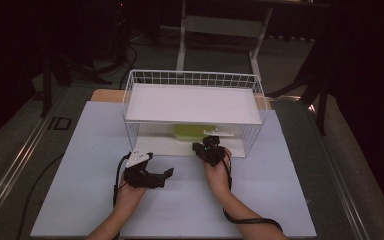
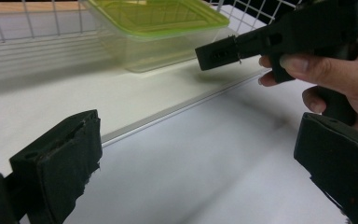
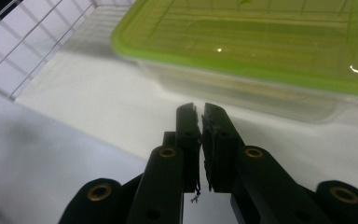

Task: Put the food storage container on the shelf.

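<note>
Right claw (image 3: 200,109) has its jaws almost together, only a thin slit between the pads and nothing held in them; it points into the open front of the white wire basket (image 1: 130,95), under the basket's upper shelf (image 1: 192,102). Just ahead of its tips, close but apart from them, sits a clear plastic food container with a green lid (image 3: 261,51) on the basket's white floor panel (image 3: 98,112), its near wall facing the claw. In the high view the right claw (image 1: 200,147) shows at the basket's mouth with the container (image 1: 187,132) just beyond it.

Left claw (image 2: 196,163) stands wide open and empty, low over the counter (image 1: 80,190) in front of the basket and off to the side of the right claw; from it the container (image 2: 158,28) lies ahead and well apart.

The container looks empty, so it should be light and slide easily on the smooth panel. Its thin clear walls will likely flex under a hard pinch, and the glossy lid looks slippery. The projecting lid rim along the near edge is probably the firmest place to take hold, once the jaws are spread. Pushing with nearly closed tips would likely just skate it deeper into the basket.
</note>
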A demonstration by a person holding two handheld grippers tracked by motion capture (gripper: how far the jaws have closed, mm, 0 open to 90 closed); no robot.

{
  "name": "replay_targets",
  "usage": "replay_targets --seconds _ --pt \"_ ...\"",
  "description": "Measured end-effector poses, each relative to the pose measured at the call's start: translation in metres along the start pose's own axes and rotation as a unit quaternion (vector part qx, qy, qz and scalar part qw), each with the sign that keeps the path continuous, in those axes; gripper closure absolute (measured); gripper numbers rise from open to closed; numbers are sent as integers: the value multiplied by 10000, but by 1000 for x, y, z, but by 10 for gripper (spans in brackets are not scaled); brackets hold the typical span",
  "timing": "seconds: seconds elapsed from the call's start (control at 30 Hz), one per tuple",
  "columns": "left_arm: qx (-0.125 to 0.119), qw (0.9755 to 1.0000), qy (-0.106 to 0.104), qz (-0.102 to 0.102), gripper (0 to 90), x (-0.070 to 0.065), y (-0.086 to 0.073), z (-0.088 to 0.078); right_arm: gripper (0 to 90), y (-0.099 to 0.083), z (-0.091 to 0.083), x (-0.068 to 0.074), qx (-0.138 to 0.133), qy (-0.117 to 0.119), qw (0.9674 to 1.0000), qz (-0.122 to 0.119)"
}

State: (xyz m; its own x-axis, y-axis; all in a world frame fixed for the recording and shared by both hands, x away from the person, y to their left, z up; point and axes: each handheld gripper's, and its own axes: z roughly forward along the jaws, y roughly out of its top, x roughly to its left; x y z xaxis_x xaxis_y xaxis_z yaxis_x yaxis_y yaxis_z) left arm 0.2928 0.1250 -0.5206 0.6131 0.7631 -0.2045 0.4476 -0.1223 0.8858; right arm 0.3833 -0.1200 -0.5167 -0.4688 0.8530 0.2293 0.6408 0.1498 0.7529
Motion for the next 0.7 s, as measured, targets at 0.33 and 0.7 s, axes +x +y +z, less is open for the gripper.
replay_targets --seconds 0.33,0.7 --pt "-68 9997 -236 60 18 -5 3 0 781 -11 -28 6 -58 195 9993 -326" --pt "-173 9981 -476 342 18 -13 15 -3 307 -20 -55 8 -373 222 9957 -821"
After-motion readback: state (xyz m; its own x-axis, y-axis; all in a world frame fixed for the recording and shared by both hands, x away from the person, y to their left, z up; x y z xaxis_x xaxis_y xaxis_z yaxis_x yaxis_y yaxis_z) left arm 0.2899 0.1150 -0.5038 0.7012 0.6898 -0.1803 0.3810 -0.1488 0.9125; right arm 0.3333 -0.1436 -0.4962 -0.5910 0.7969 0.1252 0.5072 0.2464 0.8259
